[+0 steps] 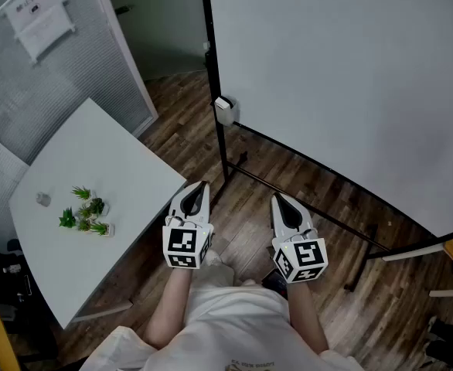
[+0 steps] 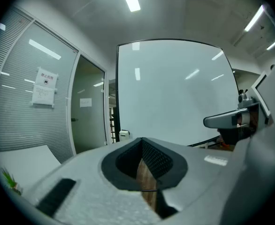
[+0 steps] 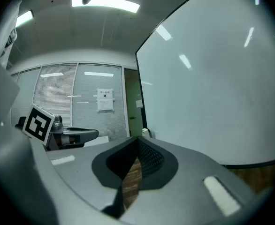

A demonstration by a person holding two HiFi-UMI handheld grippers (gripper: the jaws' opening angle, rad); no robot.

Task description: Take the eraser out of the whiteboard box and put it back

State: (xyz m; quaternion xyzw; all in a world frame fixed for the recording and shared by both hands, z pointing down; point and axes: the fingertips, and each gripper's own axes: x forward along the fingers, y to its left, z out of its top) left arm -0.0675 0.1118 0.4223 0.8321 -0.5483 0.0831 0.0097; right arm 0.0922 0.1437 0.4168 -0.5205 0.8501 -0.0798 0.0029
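Evidently task not begun: left gripper (image 1: 201, 187) and right gripper (image 1: 280, 200) held before whiteboard (image 1: 350, 76), fingers clenched, empty. Whiteboard box (image 1: 223, 110) on frame, well apart; eraser unseen, presumably inside. Removal and return remain.

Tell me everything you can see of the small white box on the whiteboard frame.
The whiteboard box is a small white holder, plastic by its look, upright, fixed to the black frame post at the left edge of the whiteboard, near its lower corner, above the wood floor. Only the post touches it. Its contents are too small to make out.
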